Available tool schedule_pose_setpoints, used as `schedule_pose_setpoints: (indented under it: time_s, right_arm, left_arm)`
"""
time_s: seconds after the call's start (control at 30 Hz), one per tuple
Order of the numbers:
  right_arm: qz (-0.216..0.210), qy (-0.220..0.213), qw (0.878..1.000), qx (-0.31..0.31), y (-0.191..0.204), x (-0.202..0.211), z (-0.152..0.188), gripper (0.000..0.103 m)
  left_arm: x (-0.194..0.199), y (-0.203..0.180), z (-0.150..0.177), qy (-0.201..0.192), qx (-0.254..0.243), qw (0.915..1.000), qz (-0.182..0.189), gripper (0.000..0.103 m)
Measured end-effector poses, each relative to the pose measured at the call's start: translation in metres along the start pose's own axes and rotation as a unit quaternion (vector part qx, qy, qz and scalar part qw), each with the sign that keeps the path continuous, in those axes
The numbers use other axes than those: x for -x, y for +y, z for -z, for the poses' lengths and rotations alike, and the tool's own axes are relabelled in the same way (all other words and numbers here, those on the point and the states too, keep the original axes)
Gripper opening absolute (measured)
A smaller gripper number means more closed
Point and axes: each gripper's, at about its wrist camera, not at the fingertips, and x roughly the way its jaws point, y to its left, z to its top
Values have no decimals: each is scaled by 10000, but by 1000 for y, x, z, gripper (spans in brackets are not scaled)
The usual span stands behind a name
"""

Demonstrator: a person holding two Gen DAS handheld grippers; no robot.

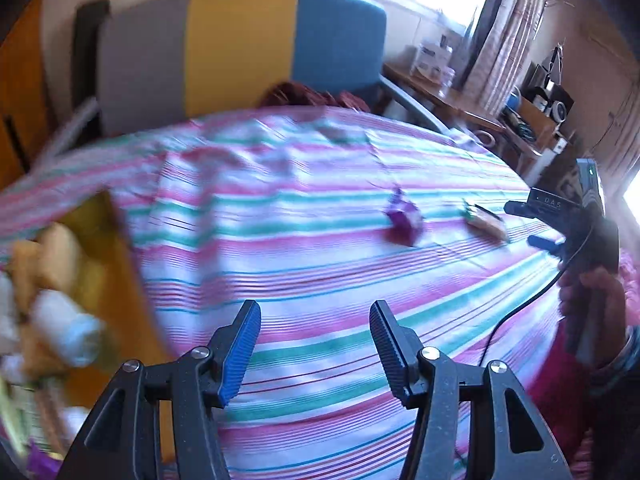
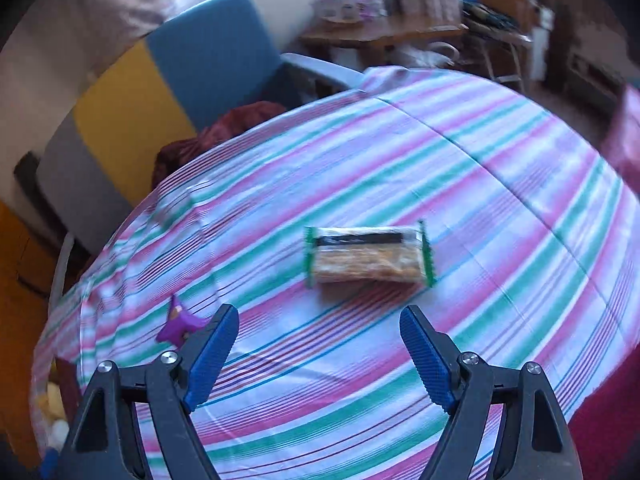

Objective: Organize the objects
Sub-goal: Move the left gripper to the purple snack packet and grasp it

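A wrapped biscuit packet (image 2: 367,255) with green ends lies flat on the striped bedsheet (image 2: 500,200), just beyond my right gripper (image 2: 320,334), whose jaws stand open and empty. A small purple wrapped item (image 2: 179,322) lies left of the right gripper's left finger. In the left wrist view the same purple item (image 1: 403,220) and the biscuit packet (image 1: 486,222) lie well ahead to the right. My left gripper (image 1: 315,332) is open over bare sheet with nothing between its fingers. The right gripper's body (image 1: 568,220), held by a hand, shows at the right edge.
A yellow box (image 1: 100,280) holding several wrapped items sits at the left on the sheet. A grey, yellow and blue chair back (image 1: 240,44) stands behind the bed. A wooden table (image 2: 380,36) with clutter is at the back.
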Motion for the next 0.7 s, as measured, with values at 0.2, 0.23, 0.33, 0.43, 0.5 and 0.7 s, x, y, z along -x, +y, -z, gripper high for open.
schedule_pose_setpoints:
  time_s: [0.2,0.23,0.33,0.43,0.5,0.7]
  right_arm:
    - [-226,-92,9980,-577,-20,4,-6,84]
    - [-277,-72,9977,-617,-21,3,-5,84]
    - [-422,-30,9971,-628,-19,3,-4,85]
    - [-559,-3,9965,-626,-17,3,-3,85]
    - [-649,15,9957,-667,-18,3,-3,85]
    - [-870,168,9934,-729,-18,-3,-2,86]
  left_arm:
    - [-57,-40,-19,487,250,9972,513,57]
    - [-67,-48,-24,543,270,9965,571,57]
    - [-87,-64,-34,623,322,9957,598,57]
    - [-111,-75,-48,714,501,9943,612,57]
    - [-128,-79,-57,778,647,9934,538,57]
    - [-158,-88,-78,766,929,9920,372,59]
